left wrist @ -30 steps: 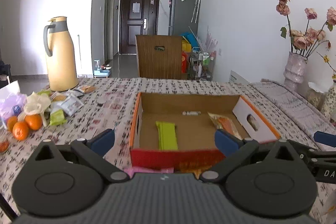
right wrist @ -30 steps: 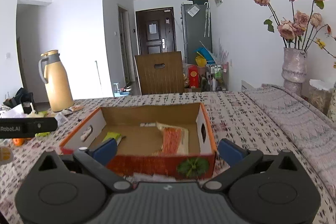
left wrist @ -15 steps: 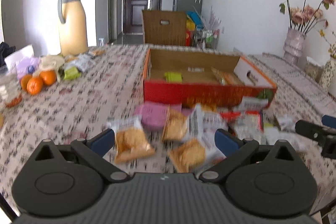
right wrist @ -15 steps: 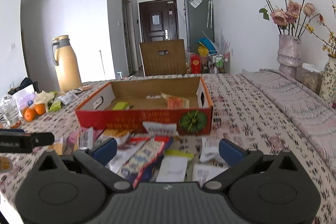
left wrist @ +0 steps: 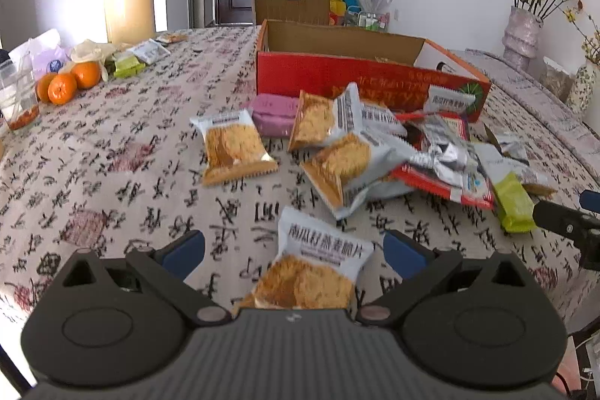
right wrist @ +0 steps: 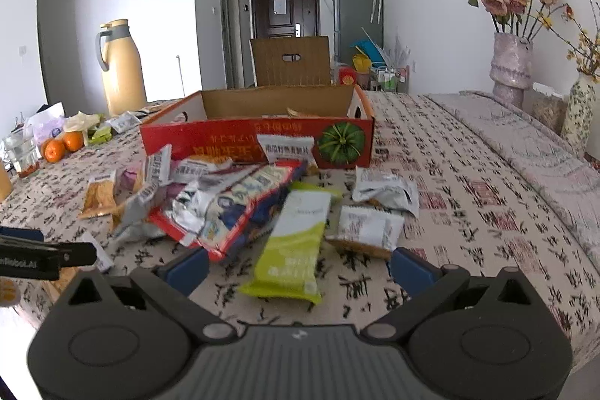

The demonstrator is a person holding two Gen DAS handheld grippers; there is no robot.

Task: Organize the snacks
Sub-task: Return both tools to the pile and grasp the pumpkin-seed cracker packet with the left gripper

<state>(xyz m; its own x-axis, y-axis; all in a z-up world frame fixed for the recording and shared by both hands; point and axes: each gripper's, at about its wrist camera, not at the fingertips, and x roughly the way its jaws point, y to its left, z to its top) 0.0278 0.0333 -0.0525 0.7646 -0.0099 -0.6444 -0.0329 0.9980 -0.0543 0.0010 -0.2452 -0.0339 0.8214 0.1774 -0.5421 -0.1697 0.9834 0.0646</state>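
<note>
Left wrist: tool wide open

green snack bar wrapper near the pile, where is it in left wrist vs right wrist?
Left wrist: green snack bar at the right edge, at the pile's right end.
Right wrist: bottom centre, between the open tool's fingers.
Shared landmark: red cardboard box behind the pile.
</note>
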